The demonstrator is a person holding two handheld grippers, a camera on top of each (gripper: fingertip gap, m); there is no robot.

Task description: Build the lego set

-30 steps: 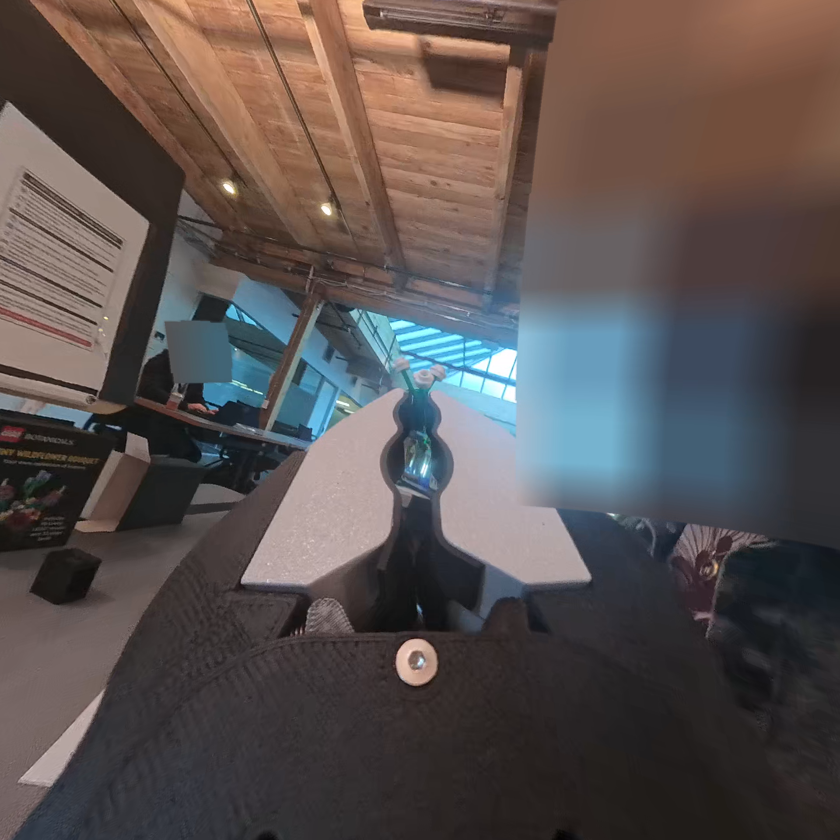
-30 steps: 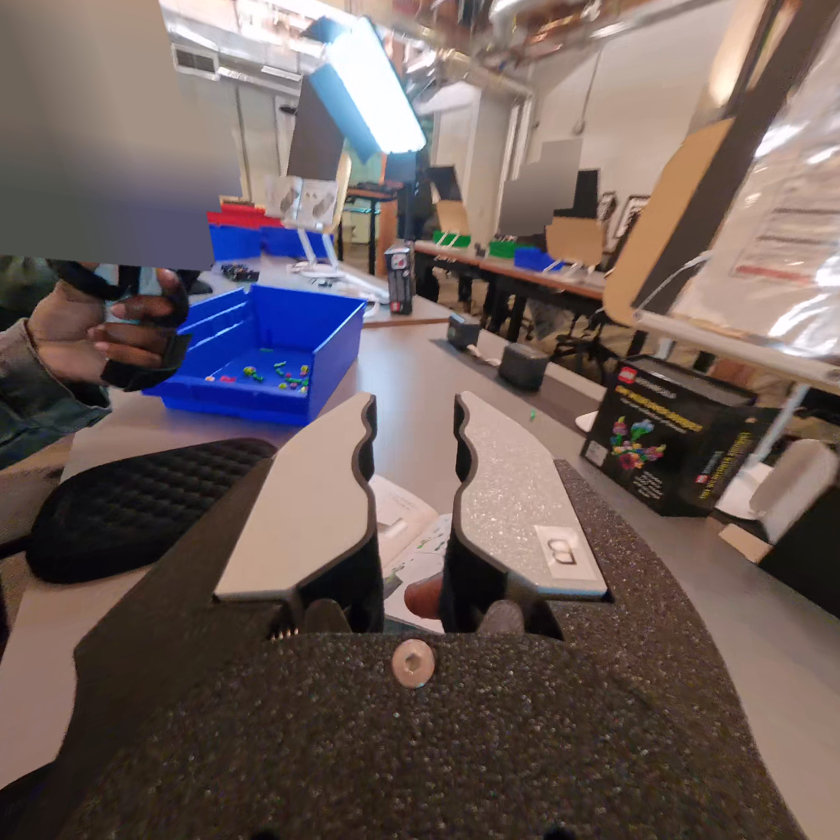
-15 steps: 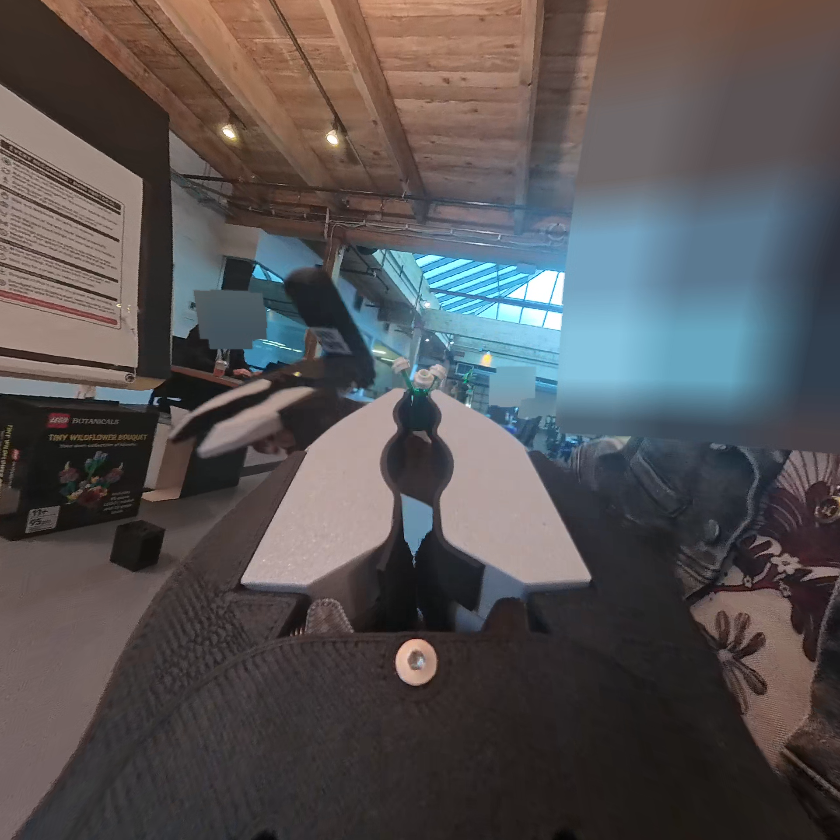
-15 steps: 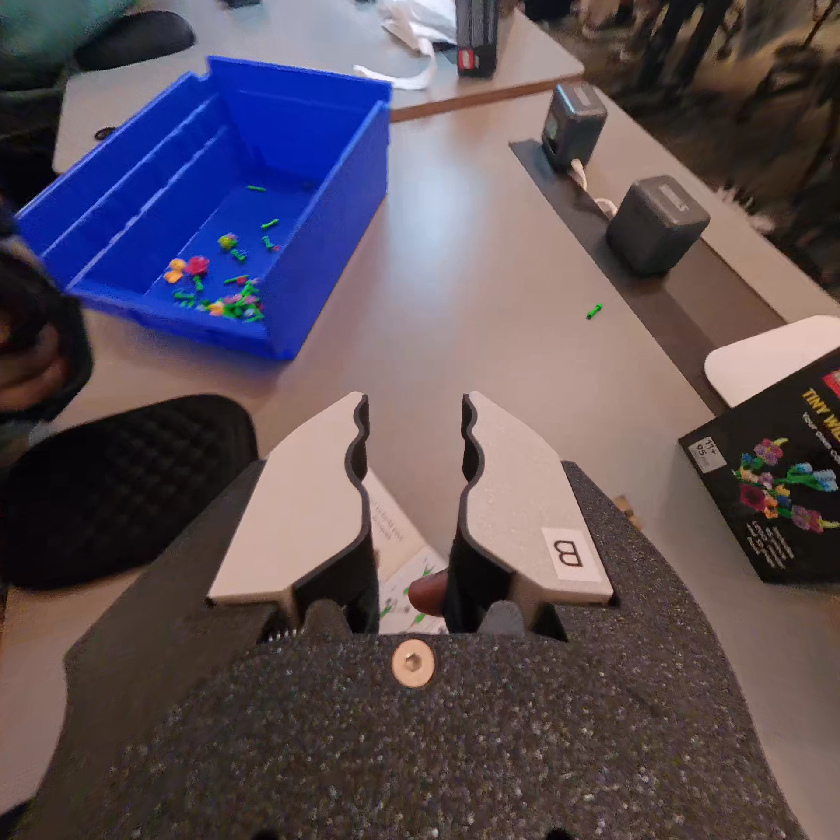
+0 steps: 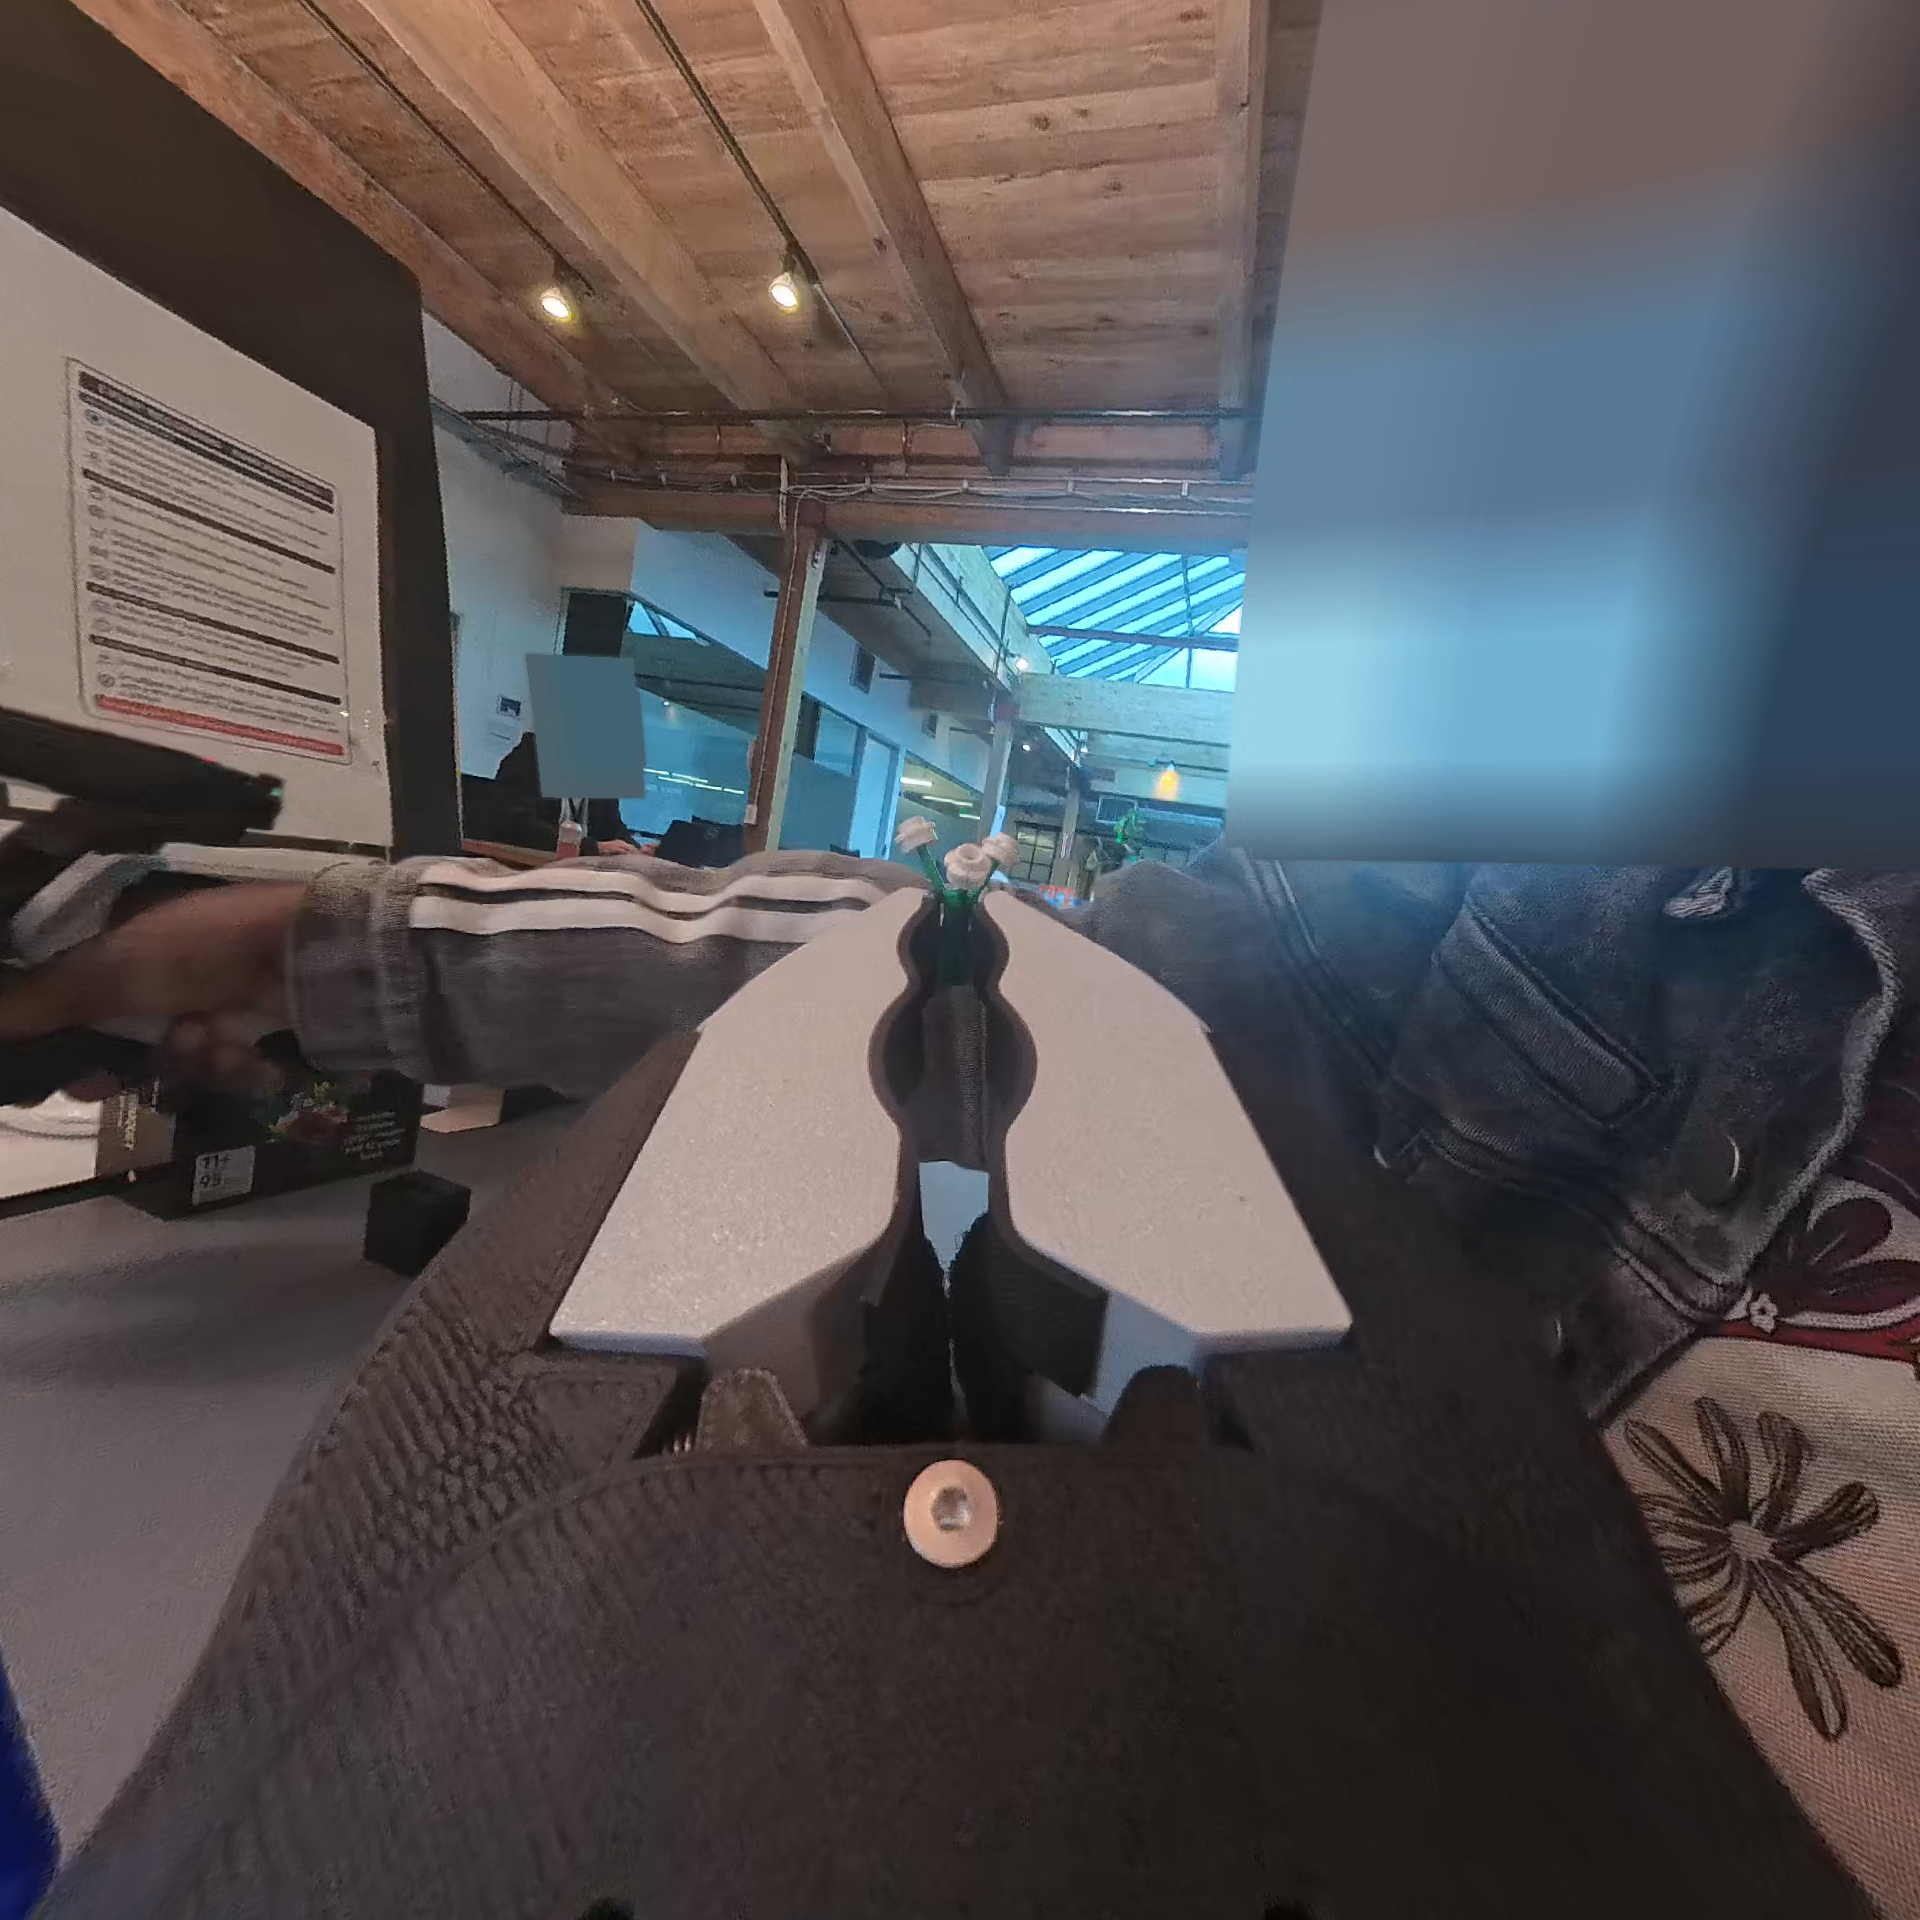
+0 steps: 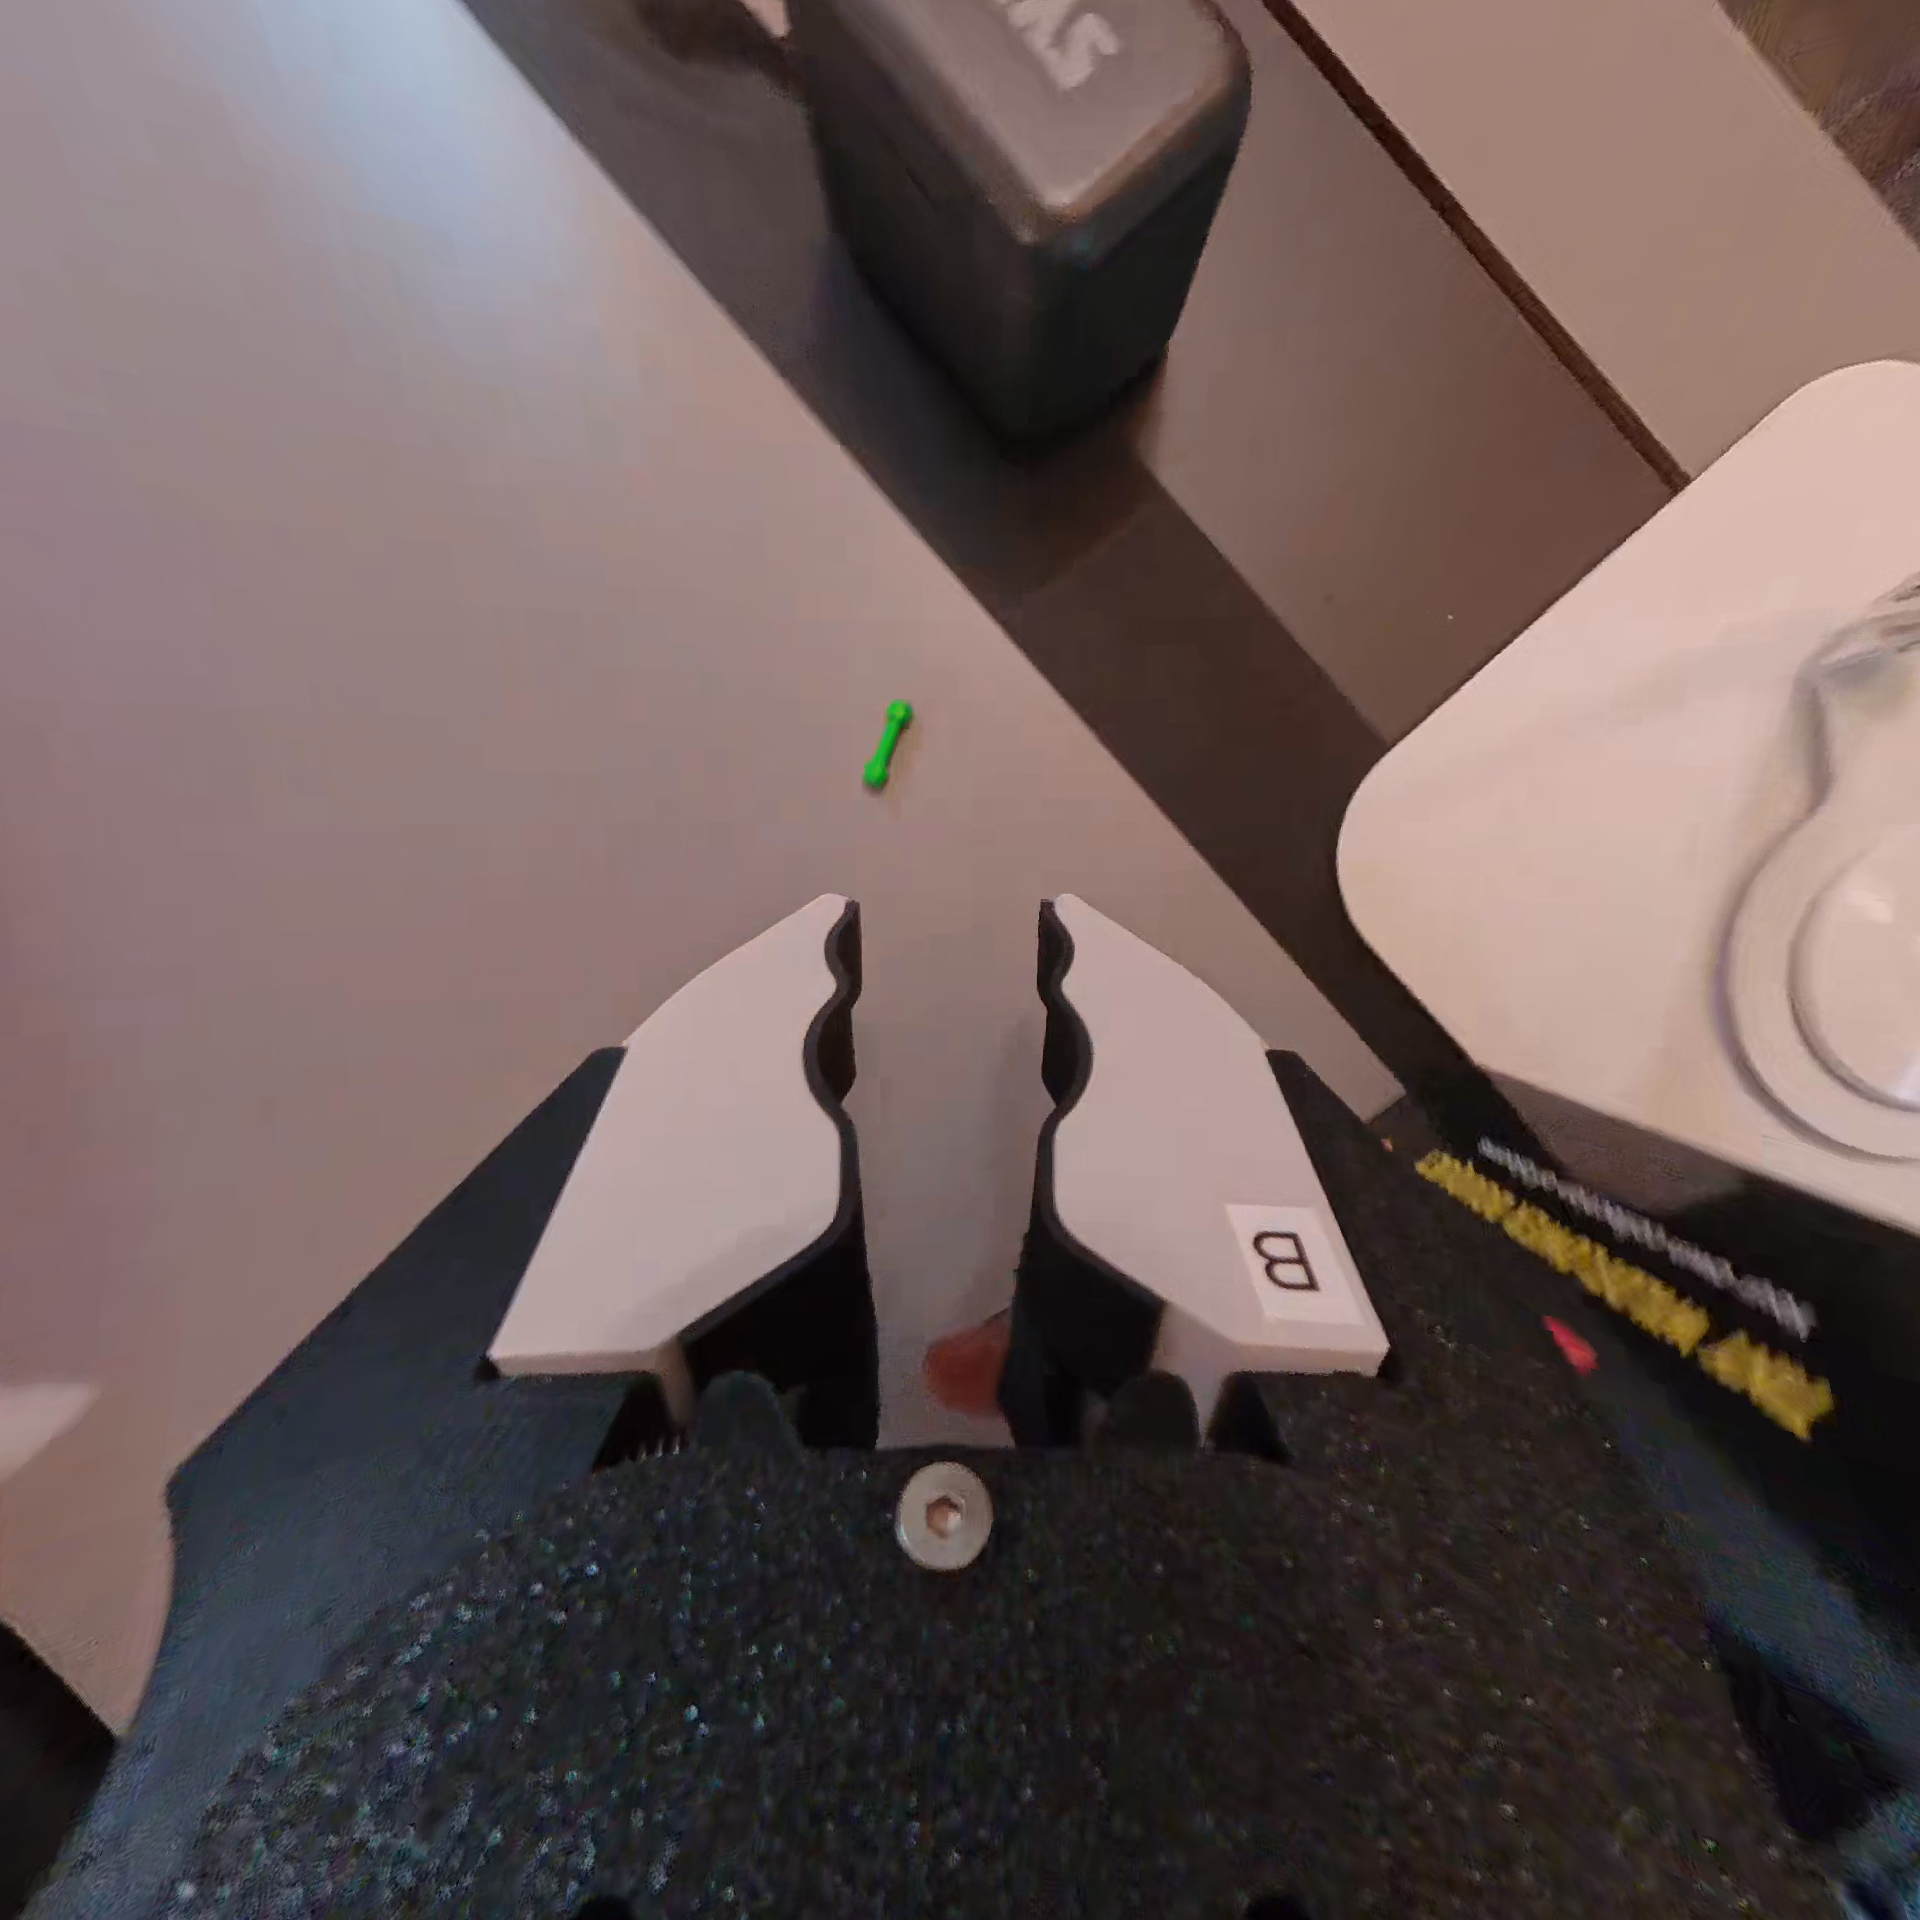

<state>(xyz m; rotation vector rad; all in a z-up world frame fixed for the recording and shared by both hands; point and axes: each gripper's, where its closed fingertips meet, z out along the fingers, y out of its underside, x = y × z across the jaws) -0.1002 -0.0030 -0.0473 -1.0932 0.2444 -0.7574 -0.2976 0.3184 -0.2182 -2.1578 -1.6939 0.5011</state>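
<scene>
My left gripper (image 5: 954,902) is shut on a small lego flower stem (image 5: 956,883): a dark green stalk with three white round buds sticking up past the tips. It is held up in the air, tilted toward the ceiling. My right gripper (image 6: 949,912) is open and empty, pointing down at the grey table (image 6: 364,623). A small bright green lego bar (image 6: 886,745) lies on the table just beyond the right fingertips, slightly to their left. The person's sleeved arm (image 5: 540,966) reaches across the left wrist view.
A dark grey block (image 6: 1029,177) sits on a black strip (image 6: 1195,623) beyond the green bar. A white stand base (image 6: 1621,748) and the black lego box (image 6: 1621,1278) lie at the right. The box (image 5: 270,1138) and a small black cube (image 5: 414,1218) show in the left wrist view. Some 40 cm of space lies between my two pairs of fingers. To reach the small bright green lego bar (image 6: 886,745) in a straight line is about 6 cm for my right fingers, about 45 cm for my left.
My right gripper has swung forward and down over the table, away from the blue bin, closing in on the green bar. The person's arm now crosses the left wrist view. The left gripper keeps its hold.
</scene>
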